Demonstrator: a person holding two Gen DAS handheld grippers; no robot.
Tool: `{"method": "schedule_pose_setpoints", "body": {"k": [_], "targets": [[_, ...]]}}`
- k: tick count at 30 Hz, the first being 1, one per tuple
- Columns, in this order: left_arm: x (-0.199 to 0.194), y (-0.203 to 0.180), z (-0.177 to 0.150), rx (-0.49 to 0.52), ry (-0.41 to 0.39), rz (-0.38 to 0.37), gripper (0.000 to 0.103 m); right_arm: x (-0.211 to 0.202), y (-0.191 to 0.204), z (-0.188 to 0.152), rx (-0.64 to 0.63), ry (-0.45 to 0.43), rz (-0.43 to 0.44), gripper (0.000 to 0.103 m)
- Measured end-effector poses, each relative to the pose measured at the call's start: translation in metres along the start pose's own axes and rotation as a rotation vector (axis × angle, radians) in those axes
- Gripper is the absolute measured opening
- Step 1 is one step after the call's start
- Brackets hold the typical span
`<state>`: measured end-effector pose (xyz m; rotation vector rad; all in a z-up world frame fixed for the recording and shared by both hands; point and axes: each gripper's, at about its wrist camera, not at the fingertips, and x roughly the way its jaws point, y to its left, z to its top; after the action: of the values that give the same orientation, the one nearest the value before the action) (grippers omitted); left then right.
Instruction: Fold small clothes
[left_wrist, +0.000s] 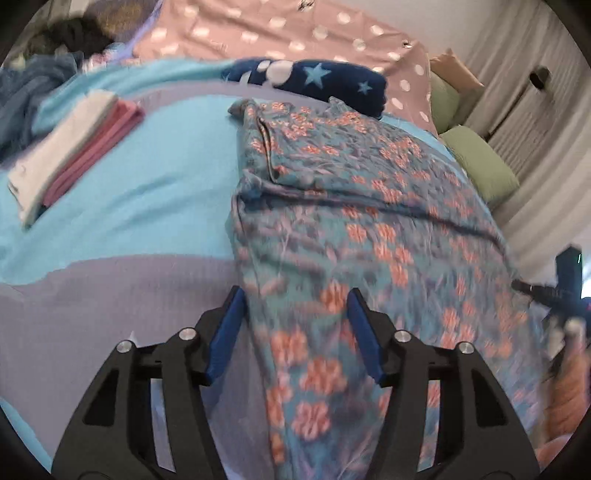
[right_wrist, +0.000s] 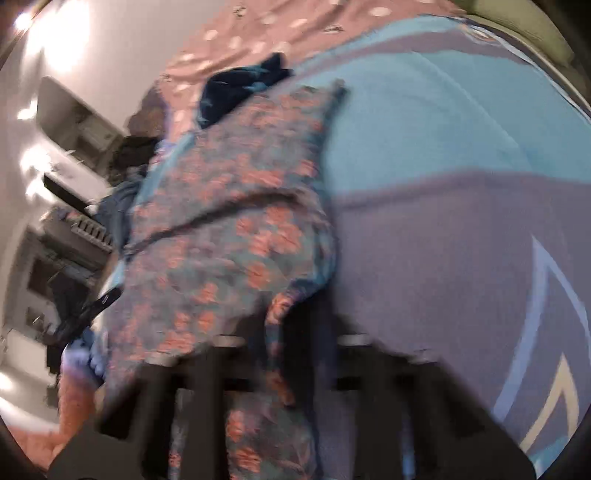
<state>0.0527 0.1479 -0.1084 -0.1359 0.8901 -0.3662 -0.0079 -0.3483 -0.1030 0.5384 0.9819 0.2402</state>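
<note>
While a bed (left_wrist: 122, 173) spread with a cover in light blue and grey-lilac bands carries everything, its far edge is taken up by a pink quilt with white dots (left_wrist: 280, 26), and a dark blue star-print cloth (left_wrist: 332, 86) lies just in front of that quilt. Spread across the right half of the bed, from near the star-print cloth down to the near edge, lies the floral garment (left_wrist: 351, 206), teal-grey with coral blossoms, one layer folded over along a dark diagonal crease. Toward the left edge of the bed sits a stack of folded clothes (left_wrist: 70, 151), white on top of pink, well apart from the garment. Two green pillows (left_wrist: 480, 162) rest beyond the right edge. At the near edge the left hand-held gripper (left_wrist: 295, 306) stands about half open, its blue pads (left_wrist: 225, 332) on either side of the garment's left border, the cloth between them but not pinched. In the blurred right wrist view, the right hand-held gripper (right_wrist: 284, 332) is closed tight on a bunched corner of the floral garment (right_wrist: 229, 206), the cloth trailing down between its dark fingers.
</note>
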Motion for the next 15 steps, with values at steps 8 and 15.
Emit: {"method": "schedule_pose_setpoints", "body": {"k": [8, 15], "targets": [[-0.046, 0.028, -0.033, -0.125, -0.023, -0.008, 0.031, -0.037, -0.003, -0.034, 0.047, -0.07, 0.015, 0.025], [-0.083, 0.011, -0.094, -0.092, -0.028, -0.107, 0.061, -0.086, -0.012, -0.102, 0.014, -0.101, 0.051, 0.035]]}}
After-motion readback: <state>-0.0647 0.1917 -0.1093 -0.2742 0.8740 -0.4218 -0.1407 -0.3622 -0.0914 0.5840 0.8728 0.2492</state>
